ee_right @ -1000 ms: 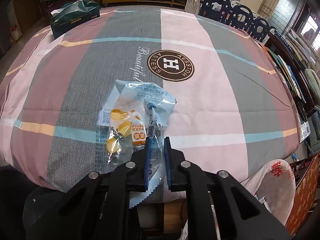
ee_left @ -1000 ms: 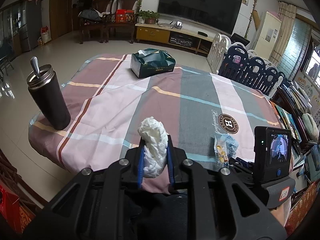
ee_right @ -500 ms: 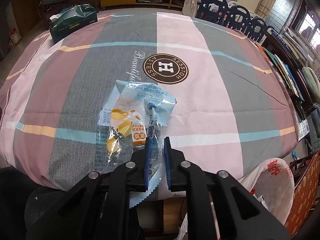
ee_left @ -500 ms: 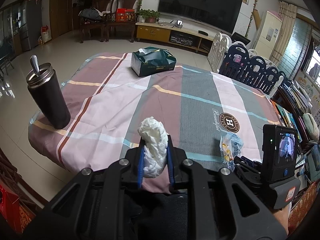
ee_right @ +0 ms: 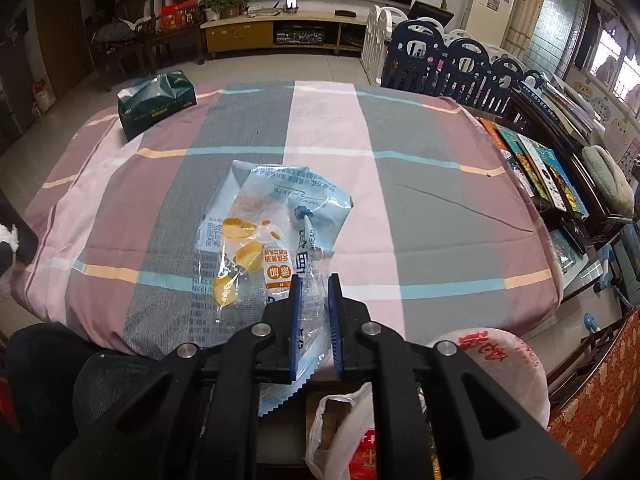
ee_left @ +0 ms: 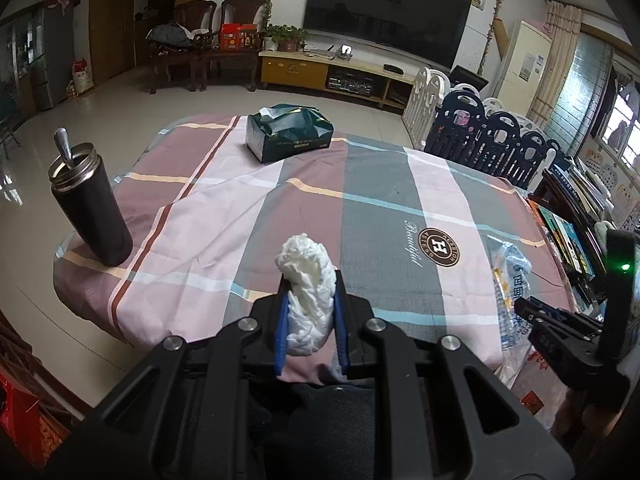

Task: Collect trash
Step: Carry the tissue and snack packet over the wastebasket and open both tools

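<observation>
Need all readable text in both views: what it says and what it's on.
"Beautiful": script on the tablecloth, beside its round emblem.
"H": centre of that emblem; the ring lettering is too small to read.
Snack wrapper in the right gripper: Chinese print, mirrored through the film, not readable.
Plastic bag below the table edge: red characters, unreadable.
Tissue box: gold print too small.

The table [ee_left: 208, 236] wears a striped cloth of pink, grey and dark red, with a round brown badge [ee_left: 439, 247] ahead and to the right of the left jaws. Far ahead of them sits a dark green tissue box [ee_left: 289, 131] (white tissue poking out). A tall dark cup [ee_left: 91, 209] stands off to their left, near the table's edge.
</observation>
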The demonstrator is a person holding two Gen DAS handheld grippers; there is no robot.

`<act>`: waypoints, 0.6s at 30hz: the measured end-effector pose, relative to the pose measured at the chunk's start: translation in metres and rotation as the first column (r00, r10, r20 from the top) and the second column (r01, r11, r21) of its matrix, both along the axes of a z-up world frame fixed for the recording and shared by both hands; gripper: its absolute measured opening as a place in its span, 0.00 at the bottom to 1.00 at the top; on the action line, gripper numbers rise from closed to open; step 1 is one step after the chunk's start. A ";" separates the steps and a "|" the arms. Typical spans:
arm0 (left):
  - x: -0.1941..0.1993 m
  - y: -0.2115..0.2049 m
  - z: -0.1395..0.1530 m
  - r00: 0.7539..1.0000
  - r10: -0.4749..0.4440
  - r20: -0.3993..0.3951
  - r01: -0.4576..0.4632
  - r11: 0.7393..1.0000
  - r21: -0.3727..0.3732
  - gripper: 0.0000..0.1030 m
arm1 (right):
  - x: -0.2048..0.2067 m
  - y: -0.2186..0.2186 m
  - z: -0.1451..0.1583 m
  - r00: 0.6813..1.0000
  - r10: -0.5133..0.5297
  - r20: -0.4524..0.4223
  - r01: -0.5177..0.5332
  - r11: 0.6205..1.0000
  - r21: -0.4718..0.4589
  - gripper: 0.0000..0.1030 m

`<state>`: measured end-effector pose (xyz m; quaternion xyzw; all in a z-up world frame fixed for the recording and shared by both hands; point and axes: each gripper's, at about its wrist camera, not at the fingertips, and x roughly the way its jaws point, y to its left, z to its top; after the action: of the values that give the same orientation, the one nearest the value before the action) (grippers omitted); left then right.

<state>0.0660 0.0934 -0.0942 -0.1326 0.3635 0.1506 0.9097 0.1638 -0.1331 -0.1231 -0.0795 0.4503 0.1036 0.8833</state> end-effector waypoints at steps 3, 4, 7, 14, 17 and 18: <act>0.001 -0.020 0.008 0.999 -0.053 0.002 0.053 0.999 0.004 0.19 | -0.018 -0.027 0.025 0.999 0.002 0.047 -0.003 1.000 0.016 0.13; 0.000 -0.028 0.012 0.998 -0.069 0.003 0.069 0.998 0.012 0.19 | -0.026 -0.039 0.034 0.998 -0.002 0.063 0.001 1.000 0.023 0.13; -0.001 -0.062 0.025 0.990 -0.144 0.013 0.142 0.988 0.065 0.19 | -0.047 -0.081 0.058 0.994 -0.029 0.108 0.024 0.999 0.039 0.13; -0.017 -0.164 0.045 0.917 -0.398 0.015 0.391 0.908 0.149 0.19 | -0.098 -0.174 0.079 0.982 -0.096 0.162 0.096 0.995 0.008 0.13; -0.022 -0.203 0.042 0.865 -0.502 -0.005 0.499 0.860 0.107 0.19 | -0.117 -0.201 0.078 0.977 -0.125 0.174 0.132 0.991 -0.033 0.13; -0.023 -0.214 0.039 0.847 -0.532 -0.015 0.531 0.843 0.081 0.19 | -0.123 -0.213 0.077 0.976 -0.138 0.170 0.146 0.989 -0.033 0.13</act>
<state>0.0433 -0.1211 -0.0549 0.0099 0.3759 -0.0929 0.9219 0.0413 -0.3457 -0.0465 -0.0754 0.3811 0.0230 0.9212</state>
